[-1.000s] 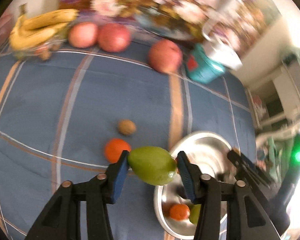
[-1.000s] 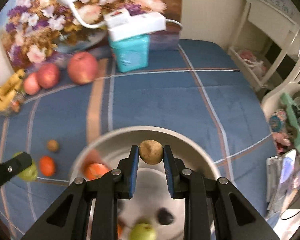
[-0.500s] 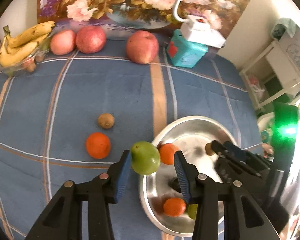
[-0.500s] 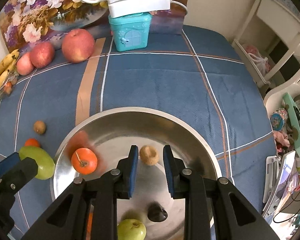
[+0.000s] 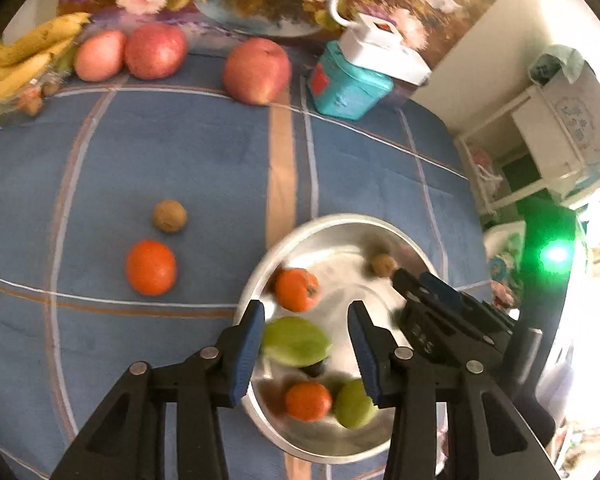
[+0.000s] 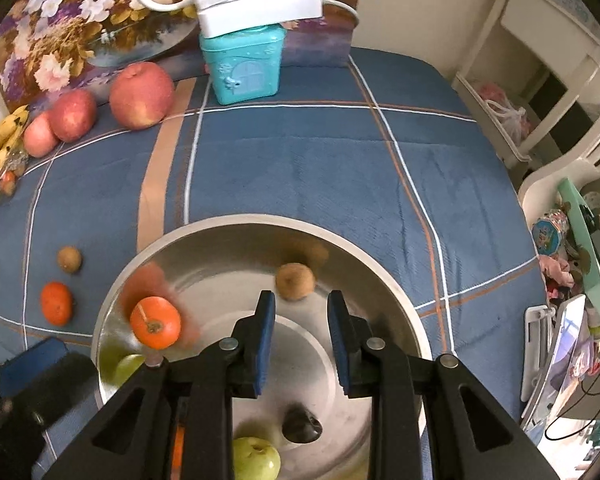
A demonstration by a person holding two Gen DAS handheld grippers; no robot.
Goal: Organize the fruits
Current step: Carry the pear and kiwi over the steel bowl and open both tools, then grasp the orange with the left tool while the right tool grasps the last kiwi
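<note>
A steel bowl (image 5: 416,252) (image 6: 380,276) sits on the blue plaid cloth. My left gripper (image 5: 306,320) is open above its near side, and a green fruit (image 5: 296,342) lies loose between the fingers, apart from the right pad. The bowl also holds two oranges (image 5: 297,289) (image 5: 308,400), a second green fruit (image 5: 354,404) and a brown kiwi (image 5: 383,265) (image 6: 295,281). My right gripper (image 6: 301,312) is open and empty just behind the kiwi. An orange (image 5: 151,267) (image 6: 56,303) and a kiwi (image 5: 169,216) (image 6: 69,259) lie on the cloth to the left.
Three apples (image 5: 257,70) (image 5: 155,56) (image 5: 99,55) and bananas (image 5: 24,60) lie along the back by a floral picture. A teal box (image 6: 242,65) with a white power strip (image 6: 256,4) stands at the back. White furniture (image 6: 540,92) stands past the right edge.
My left gripper carried the green fruit right over the bowl and opened, letting it go. My right gripper opened and dropped the kiwi, which rolled to the bowl's far side.
</note>
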